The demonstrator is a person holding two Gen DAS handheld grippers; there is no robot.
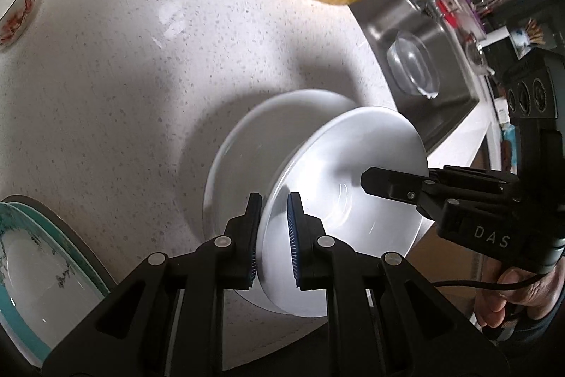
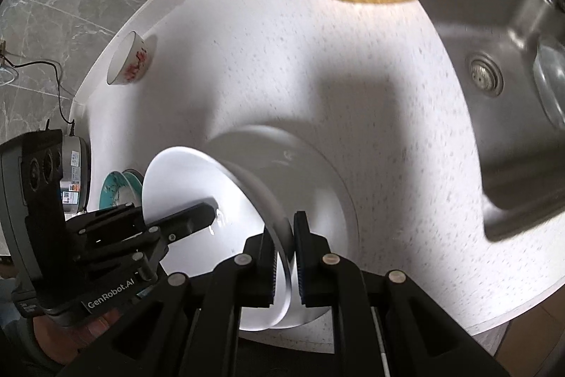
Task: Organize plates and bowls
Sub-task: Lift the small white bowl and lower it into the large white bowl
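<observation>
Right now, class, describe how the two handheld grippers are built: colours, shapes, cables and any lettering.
Both grippers are matte black, with angular linkage arms joined by round silver pins. Each left gripper finger carries a flat pad with blue ribbed facing; the right gripper has the same. The right one's body reads "DAS" in pale letters, and a thin black cable trails from it. The left one's body reads "GenRobot.AI".

A white speckled counter [image 1: 141,66] fills most of both views, with broad soft shadows across its middle under bright light. A stainless steel sink [image 2: 494,87] is sunk into it at the right of the frame. Upper left in the right wrist view, a grey marbled surface [image 2: 53,6], probably the wall, rises behind the counter.
</observation>
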